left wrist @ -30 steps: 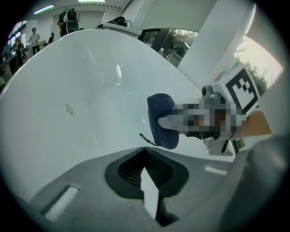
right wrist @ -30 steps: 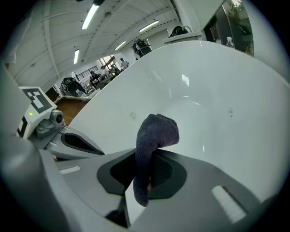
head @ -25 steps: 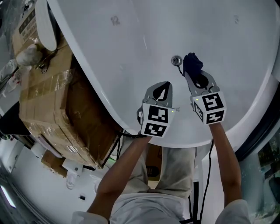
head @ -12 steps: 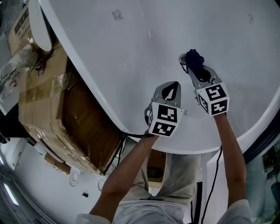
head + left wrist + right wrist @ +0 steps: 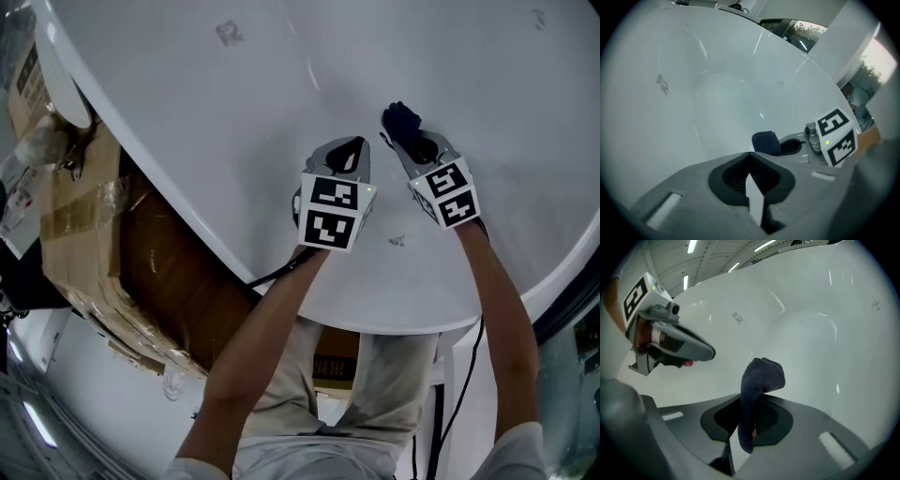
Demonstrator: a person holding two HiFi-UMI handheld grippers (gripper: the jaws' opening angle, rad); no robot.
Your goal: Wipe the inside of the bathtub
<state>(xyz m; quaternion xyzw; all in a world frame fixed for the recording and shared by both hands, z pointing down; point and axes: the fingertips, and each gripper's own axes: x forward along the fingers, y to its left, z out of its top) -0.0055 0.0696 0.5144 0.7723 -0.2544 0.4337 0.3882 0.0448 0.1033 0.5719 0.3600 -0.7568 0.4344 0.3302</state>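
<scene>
Head view: your right gripper (image 5: 415,145) reaches furthest into the white bathtub (image 5: 216,103), its jaws pinching a dark blue cloth (image 5: 400,119). The cloth bunches out past the jaw tips, low over the tub's inner surface; contact can't be confirmed. Your left gripper (image 5: 349,150) sits just beside the right one, on its left, over the same curved wall.

Left gripper view: jaws pressed together, nothing between them, white tub beyond.

Right gripper view: cloth folded and clamped, rounded top sticking out ahead, one end hanging down between the jaws.

Outside the tub on your left, taped cardboard boxes (image 5: 94,234) stand near the rim.
</scene>
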